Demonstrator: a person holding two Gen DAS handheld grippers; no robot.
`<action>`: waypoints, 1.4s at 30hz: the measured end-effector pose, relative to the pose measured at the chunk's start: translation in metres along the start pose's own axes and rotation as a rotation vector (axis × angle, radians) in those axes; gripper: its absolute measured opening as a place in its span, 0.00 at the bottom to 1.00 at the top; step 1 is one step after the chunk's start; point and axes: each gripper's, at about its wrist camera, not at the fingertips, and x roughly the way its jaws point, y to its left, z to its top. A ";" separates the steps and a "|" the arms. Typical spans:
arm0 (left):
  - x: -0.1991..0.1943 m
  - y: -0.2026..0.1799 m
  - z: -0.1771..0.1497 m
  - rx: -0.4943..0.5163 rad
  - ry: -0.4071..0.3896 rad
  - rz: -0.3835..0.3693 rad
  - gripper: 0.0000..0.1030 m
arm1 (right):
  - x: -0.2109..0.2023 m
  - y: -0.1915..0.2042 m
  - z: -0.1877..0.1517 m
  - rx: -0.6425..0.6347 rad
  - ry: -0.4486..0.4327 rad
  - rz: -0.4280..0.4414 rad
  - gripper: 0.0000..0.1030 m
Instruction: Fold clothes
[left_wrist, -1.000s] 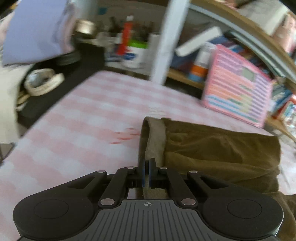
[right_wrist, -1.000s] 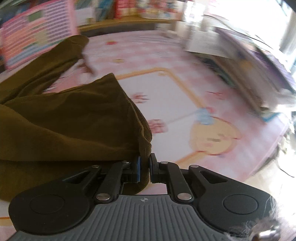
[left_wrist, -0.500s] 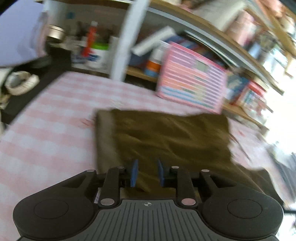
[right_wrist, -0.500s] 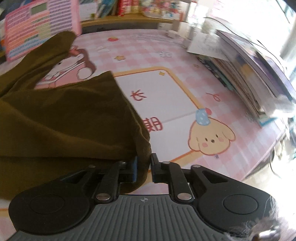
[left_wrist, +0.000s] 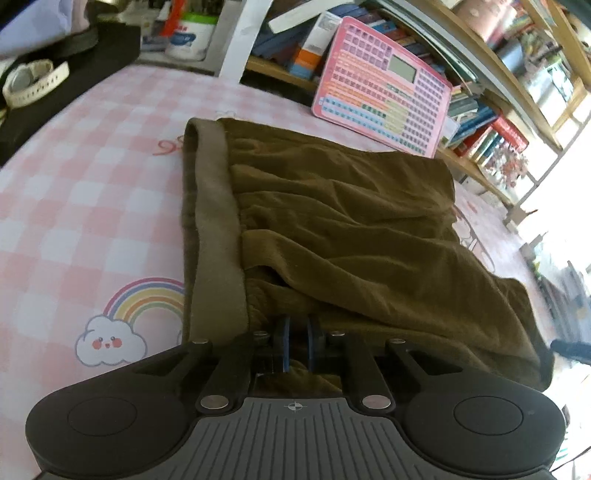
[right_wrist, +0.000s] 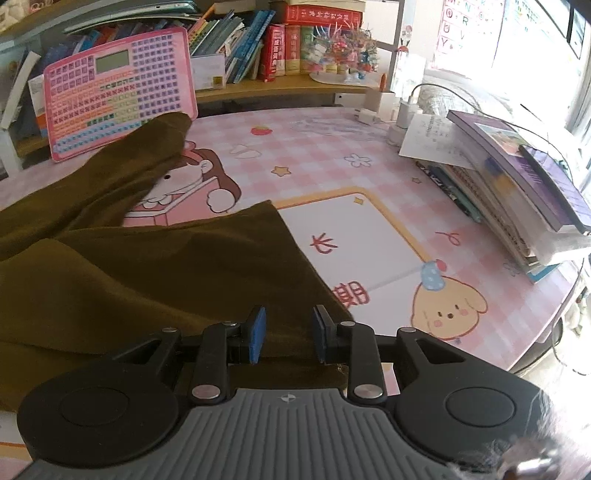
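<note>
Olive-brown trousers (left_wrist: 332, 221) lie folded on the pink checked desk mat (left_wrist: 92, 192), their lighter waistband (left_wrist: 218, 221) at the left end. My left gripper (left_wrist: 299, 332) is at the near edge just right of the waistband. Its jaws are closing, a narrow gap remains, and bunched cloth lies at the tips. In the right wrist view the trousers (right_wrist: 147, 277) fill the left half, with one leg reaching toward the back. My right gripper (right_wrist: 288, 328) hovers over the near right corner of the cloth. Its jaws are opening and the blue pads (right_wrist: 258, 332) stand apart, with nothing pinched.
A pink toy keyboard board (right_wrist: 118, 92) leans on the bookshelf behind the trousers. A stack of books (right_wrist: 517, 206) occupies the right side of the mat, with a charger and cable (right_wrist: 406, 107) behind it. A white watch (left_wrist: 29, 81) lies on a black surface at far left.
My left gripper let go of the waistband, shifted right along the near edge, opened and narrowed again. My right gripper released the cloth corner, opened and rose slightly.
</note>
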 end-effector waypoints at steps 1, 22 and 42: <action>0.000 -0.001 0.001 -0.006 -0.003 0.005 0.12 | -0.001 0.000 0.001 0.006 0.000 0.007 0.29; -0.009 -0.070 -0.002 -0.074 -0.147 0.108 0.60 | 0.033 -0.002 0.063 -0.051 -0.011 0.275 0.42; 0.031 -0.214 -0.030 -0.133 -0.095 0.465 0.82 | 0.172 -0.054 0.159 -0.116 0.040 0.651 0.48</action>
